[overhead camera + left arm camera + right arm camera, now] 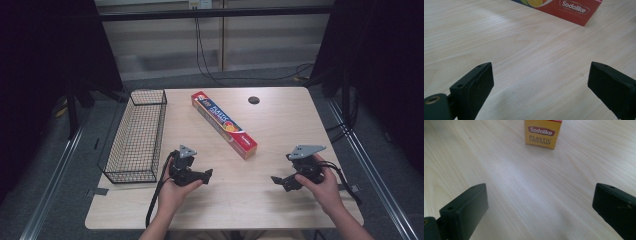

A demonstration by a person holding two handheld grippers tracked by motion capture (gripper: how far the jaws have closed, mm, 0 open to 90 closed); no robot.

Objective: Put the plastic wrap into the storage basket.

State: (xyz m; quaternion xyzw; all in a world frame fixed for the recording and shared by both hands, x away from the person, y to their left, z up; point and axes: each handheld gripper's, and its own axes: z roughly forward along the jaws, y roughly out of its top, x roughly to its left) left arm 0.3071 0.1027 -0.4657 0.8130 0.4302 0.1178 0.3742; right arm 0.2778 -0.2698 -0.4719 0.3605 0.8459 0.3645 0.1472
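The fingers [474,87] of the left gripper [206,176] stood wide apart with nothing but bare wood between them, and those of the right gripper [278,181] were spread just as far, also empty. Both tools were held low over the near part of the tabletop [280,125], tips turned inward toward each other and toward the plastic wrap box [224,124], which seemed a ready stance for closing in on it from two sides.

The box lay flat and slantwise across the middle of the tabletop, its near end lying between the two grippers but farther out, touching neither. A wire basket [137,135] sat along the left edge, well apart from the box, probably the place meant for it, though that was only a guess.

The left gripper view caught the box's red long side [571,10] with the brand name, while the right gripper view met its yellow end flap [543,133] head-on, where the words naming the contents could be read. The high view alone gave the box's full length, the basket, and a small dark round spot [253,100] near the far edge.
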